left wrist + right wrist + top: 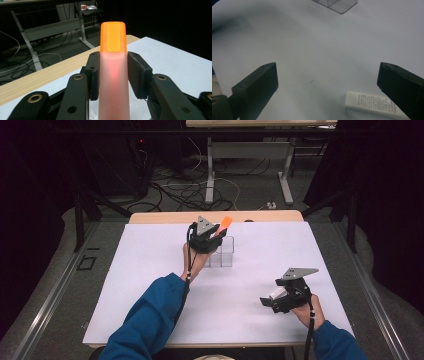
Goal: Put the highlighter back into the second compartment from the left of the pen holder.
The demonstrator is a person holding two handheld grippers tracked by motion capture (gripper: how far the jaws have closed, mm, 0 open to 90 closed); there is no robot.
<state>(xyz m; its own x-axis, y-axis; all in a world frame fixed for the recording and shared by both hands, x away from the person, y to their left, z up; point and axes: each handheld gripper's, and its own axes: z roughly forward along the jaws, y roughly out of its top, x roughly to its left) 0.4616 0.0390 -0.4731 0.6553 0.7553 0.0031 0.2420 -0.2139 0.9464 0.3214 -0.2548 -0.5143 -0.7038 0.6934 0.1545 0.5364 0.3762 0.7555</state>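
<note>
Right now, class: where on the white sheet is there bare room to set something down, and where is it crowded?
Bare: the white sheet left of the left gripper, and its far right corner. Crowded: around the clear organizer, where that gripper holds the orange highlighter, and by the right gripper beside the white tube.

Frosted translucent plastic highlighter (113, 75), glossy orange cap; matt white tabletop (150, 285)

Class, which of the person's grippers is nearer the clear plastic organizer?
Left. The left gripper hovers right over the clear organizer; the right gripper sits well away near the table's front.
</note>
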